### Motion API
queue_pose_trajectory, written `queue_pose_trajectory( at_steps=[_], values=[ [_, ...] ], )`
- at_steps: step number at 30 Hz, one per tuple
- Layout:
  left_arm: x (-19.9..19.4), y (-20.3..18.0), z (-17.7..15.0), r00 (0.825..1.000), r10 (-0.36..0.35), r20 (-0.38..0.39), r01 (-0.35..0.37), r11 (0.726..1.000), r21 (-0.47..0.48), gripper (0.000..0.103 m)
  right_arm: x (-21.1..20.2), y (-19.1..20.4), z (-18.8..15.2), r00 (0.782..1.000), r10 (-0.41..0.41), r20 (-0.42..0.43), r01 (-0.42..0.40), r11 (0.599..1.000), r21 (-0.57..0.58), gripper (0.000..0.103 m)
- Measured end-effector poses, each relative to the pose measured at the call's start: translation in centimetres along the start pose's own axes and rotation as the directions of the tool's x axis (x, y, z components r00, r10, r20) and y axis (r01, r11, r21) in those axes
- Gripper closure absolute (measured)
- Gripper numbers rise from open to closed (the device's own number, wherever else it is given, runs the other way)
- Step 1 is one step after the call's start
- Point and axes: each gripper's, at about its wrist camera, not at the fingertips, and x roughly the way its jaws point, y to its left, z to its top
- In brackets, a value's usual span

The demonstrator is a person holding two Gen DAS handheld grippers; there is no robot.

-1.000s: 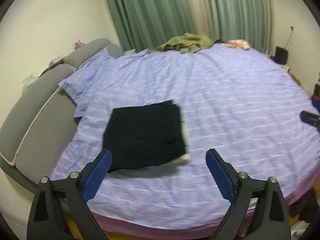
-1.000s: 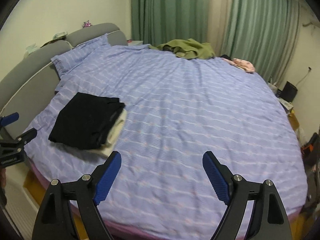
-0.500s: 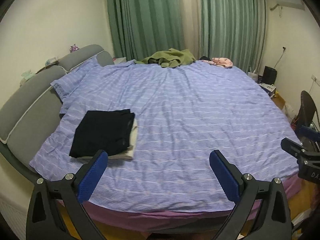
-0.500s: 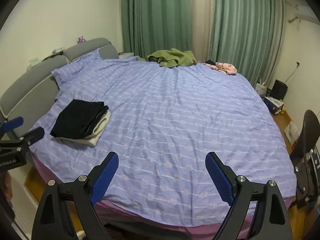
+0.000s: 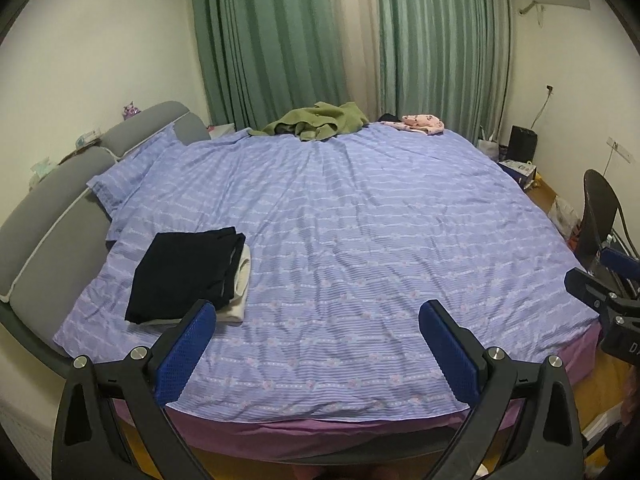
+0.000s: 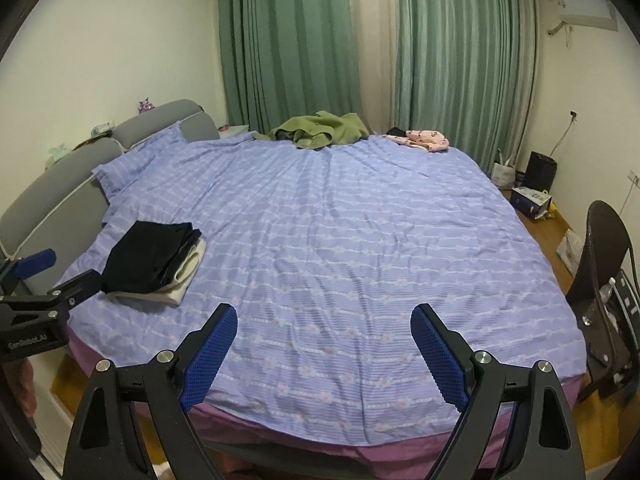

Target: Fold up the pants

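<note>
**Inspector:** Jaws?

**Onlooker:** Left gripper [image 5: 316, 320] and right gripper [image 6: 324, 324] both spread, empty, over the bed [image 5: 360, 240] edge. Folded black pants [image 5: 184, 272] lie beyond the left jaws on a cream garment [image 5: 240, 288].

**Inspector:** Risks?

**Onlooker:** A careless brush could topple that stack, I judge. The garments [image 5: 320, 122] far beyond are too bunched to identify.

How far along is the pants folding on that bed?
Looks done: the folded black pants sit stacked on a folded cream garment near the grey headboard. In hand: nothing; the left tool and right tool are open. Left: possibly the rumpled green garment.
</note>
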Motion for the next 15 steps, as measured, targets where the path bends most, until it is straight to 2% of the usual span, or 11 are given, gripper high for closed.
queue_pose_trajectory(
  at_steps=[15],
  values=[
    [-0.9,-1.2,0.6,0.999,-0.010,0.034,0.008,0.999,0.036,0.000,-1.1,-1.4,-0.3,1.000,-0.010,0.021,0.010,1.000,0.028,0.013]
  ],
)
